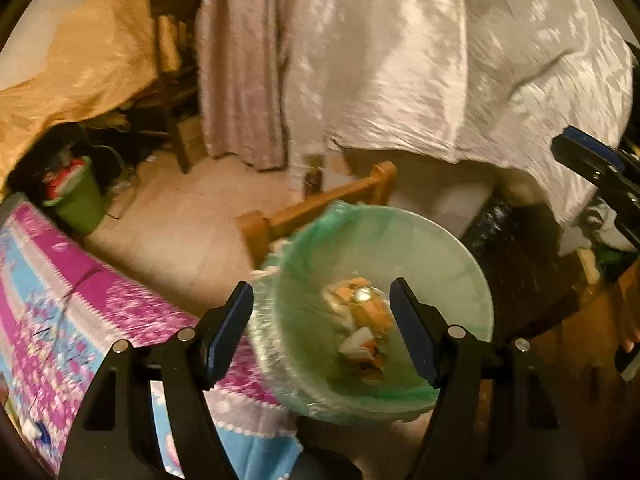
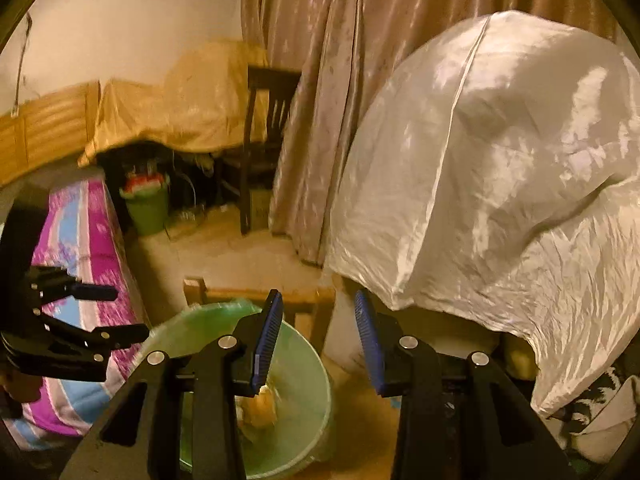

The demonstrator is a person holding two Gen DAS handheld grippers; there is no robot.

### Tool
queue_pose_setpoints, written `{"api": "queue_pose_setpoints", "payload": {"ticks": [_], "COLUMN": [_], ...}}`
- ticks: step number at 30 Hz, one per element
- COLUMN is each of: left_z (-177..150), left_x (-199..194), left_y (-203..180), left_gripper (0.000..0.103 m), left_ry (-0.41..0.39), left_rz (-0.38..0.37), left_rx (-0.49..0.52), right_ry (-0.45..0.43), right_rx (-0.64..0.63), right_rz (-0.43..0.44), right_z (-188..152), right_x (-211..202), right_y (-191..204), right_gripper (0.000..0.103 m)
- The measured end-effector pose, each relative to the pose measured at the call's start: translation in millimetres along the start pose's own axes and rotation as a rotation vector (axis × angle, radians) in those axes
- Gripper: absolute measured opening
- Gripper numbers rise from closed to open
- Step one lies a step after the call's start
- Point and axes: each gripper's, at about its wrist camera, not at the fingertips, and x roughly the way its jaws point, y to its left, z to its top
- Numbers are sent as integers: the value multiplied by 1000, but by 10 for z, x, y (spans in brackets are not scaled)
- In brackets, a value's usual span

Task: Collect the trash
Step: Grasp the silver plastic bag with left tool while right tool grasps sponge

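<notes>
Our left gripper (image 1: 322,322) hangs spread and empty above the lined trash bin (image 1: 440,240), scraps of trash (image 1: 366,320) at its bottom. Our right gripper (image 2: 319,338), likewise spread, has the bin at seven o'clock. Beyond, at ten o'clock, a green bucket (image 2: 148,208); at two, white draped fabric (image 2: 500,180).

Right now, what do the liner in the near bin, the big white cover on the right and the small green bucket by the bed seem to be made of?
The liner looks like thin translucent green plastic film, wrinkled and folded over the rim. The white cover seems a glossy, satin-like cloth or sheet: sharp creases, bright highlights, a visible seam. The green bucket looks like rigid matte plastic, though blur leaves that open.
</notes>
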Motion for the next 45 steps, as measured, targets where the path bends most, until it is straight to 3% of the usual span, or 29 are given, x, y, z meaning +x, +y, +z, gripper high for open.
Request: {"api": "queue_pose_setpoints", "payload": {"ticks": [2, 5, 11, 15, 20, 29, 33, 37, 39, 43, 45], "left_z": [-103, -307, -809, -1221, -1885, -3406, -3976, -4254, -4346, -4388, -4391], "left_x": [-136, -330, -836, -1267, -1897, -2788, -3138, -3366, -3390, -3161, -2946], "left_y": [107, 292, 764, 1081, 1551, 2331, 2739, 3181, 3433, 3802, 3949], "left_gripper": [68, 68, 68, 69, 70, 71, 70, 71, 80, 81, 81], "left_ry": [-43, -89, -139, -160, -171, -107, -144, -263, -328, -317, -220], "left_rz": [54, 154, 330, 449, 590, 803, 790, 704, 638, 553, 583], "left_rx": [-42, -89, -179, -226, -372, -797, -1053, -1282, -1372, -1444, -1437], "right_ry": [-58, -175, -249, -231, -169, -8, 53, 117, 133, 143, 150], "right_rx": [-4, -6, -44, -70, -121, -302, -396, -389, -382, -399, -416], "right_rz": [-15, -10, 92, 225, 396, 770, 953, 1082, 1113, 1136, 1139], "right_z": [-15, -62, -120, -131, -196, -557, -709, -677, -632, -616, -627], "right_x": [-96, -302, -482, -529, -549, -785, -942, -1039, -1075, -1157, -1166], "right_y": [104, 400, 1124, 1689, 2413, 4031, 4727, 5294, 5475, 5672, 5721], "right_gripper": [43, 59, 67, 69, 72, 73, 73, 73, 73, 73, 73]}}
